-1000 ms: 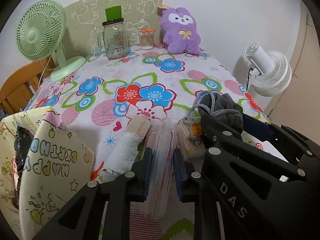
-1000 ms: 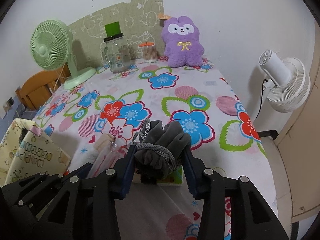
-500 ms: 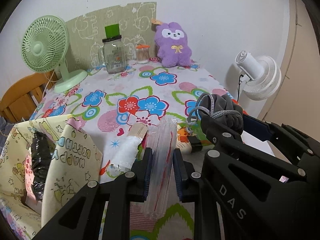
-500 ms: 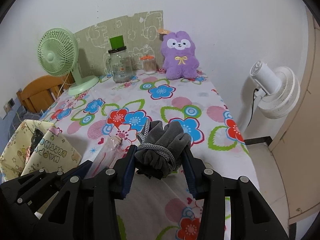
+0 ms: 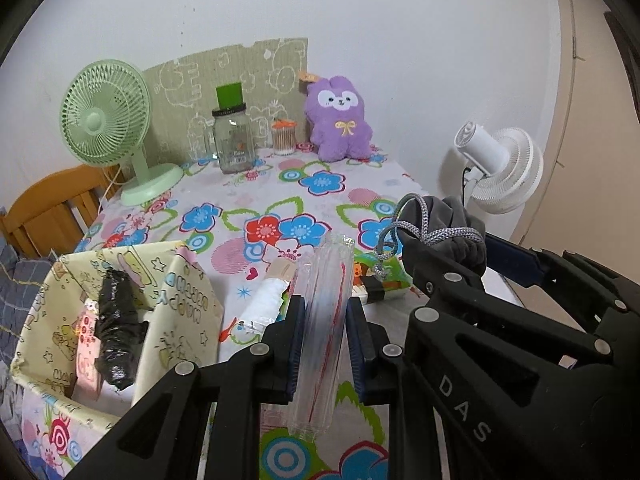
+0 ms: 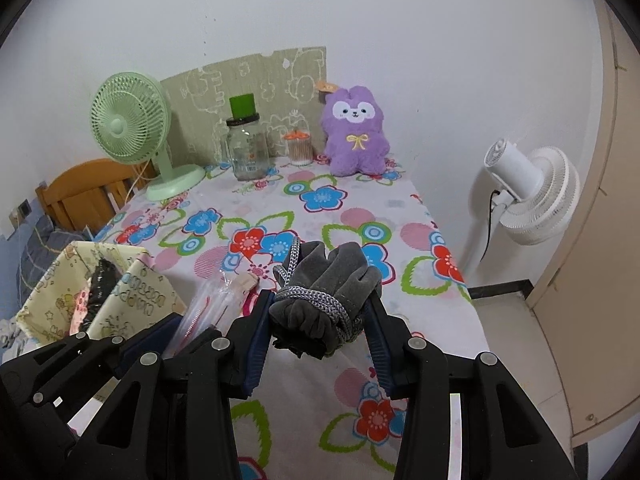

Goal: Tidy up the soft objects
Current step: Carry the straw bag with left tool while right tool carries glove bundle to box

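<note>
My left gripper [image 5: 325,306] is shut on a clear plastic packet with a red strip [image 5: 322,328], held above the table's near edge. My right gripper [image 6: 320,304] is shut on a grey drawstring pouch [image 6: 324,300], also seen in the left wrist view [image 5: 444,224]. A yellow "Happy Birthday" fabric bin [image 5: 100,320] stands at the left with a black wrapped bundle [image 5: 116,328] inside. A white roll [image 5: 266,304] and a green packet [image 5: 380,276] lie on the flowered tablecloth [image 5: 280,200]. A purple plush rabbit [image 5: 338,120] sits at the back.
A green desk fan [image 5: 108,128], a glass jar [image 5: 234,140] and a cotton-swab pot [image 5: 284,138] stand at the back. A white floor fan [image 5: 500,168] is beyond the table's right edge. A wooden chair [image 5: 52,208] is at the left.
Both grippers have pulled back and risen from the table with their loads. The bin now shows more fully at the left.
</note>
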The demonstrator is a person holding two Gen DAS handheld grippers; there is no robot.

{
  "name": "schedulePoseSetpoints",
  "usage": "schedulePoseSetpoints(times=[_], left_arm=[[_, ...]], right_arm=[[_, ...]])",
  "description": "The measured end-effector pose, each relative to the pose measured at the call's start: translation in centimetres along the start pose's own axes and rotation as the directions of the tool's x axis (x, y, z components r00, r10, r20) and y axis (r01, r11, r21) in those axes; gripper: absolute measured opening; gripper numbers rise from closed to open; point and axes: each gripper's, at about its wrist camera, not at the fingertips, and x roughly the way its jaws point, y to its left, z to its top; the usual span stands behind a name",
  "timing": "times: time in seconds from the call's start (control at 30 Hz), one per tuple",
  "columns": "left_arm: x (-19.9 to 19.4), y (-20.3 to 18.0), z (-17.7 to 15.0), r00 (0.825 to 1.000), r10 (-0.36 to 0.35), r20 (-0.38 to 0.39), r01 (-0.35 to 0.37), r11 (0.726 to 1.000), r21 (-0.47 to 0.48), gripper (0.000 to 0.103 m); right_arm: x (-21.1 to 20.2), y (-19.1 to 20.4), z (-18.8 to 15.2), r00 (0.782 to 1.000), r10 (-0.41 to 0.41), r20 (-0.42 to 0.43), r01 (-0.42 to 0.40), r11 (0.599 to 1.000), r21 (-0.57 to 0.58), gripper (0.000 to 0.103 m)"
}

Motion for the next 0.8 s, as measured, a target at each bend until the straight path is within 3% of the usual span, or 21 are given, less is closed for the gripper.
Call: schedulePoseSetpoints(times=[0.8], left_arm=[[-7.9, 1.2, -0.2, 0.992, -0.037, 0.122, 0.032, 0.998, 0.046, 0.019]], right_arm=[[-8.2, 3.3, 0.3, 0.994, -0.012, 0.11, 0.014, 1.0, -0.016, 0.048]])
